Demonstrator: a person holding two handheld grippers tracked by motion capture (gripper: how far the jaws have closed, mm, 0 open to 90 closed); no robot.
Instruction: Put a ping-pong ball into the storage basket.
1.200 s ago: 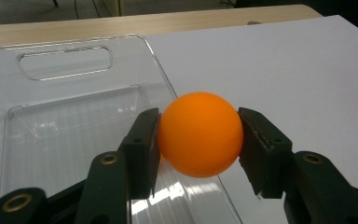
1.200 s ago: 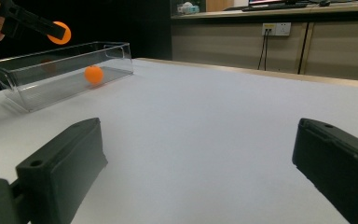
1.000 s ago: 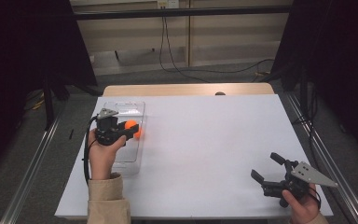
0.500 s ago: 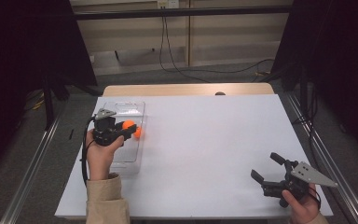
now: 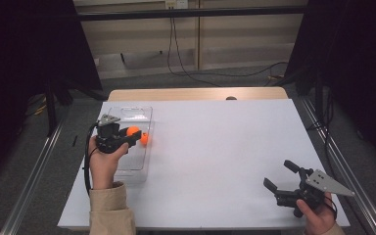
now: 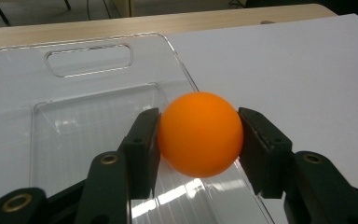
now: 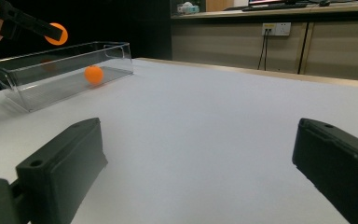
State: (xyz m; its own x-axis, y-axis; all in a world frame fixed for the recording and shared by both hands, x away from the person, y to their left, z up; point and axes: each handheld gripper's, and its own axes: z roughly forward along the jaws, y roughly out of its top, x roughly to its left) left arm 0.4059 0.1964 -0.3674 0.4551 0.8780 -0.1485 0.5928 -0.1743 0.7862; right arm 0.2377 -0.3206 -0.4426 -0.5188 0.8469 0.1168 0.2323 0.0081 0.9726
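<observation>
Nothing moved, left gripper [image 6: 199,140] clamps orange ball [image 6: 199,134], second ball [image 7: 93,74] inside bin [image 7: 23,88]

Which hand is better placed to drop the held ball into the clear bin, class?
Left. The left gripper already clamps the ball above the bin; the right gripper sits open, far across the table.

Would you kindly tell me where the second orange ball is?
In the right gripper view, the second orange ball lies inside the clear bin at far left.
</observation>
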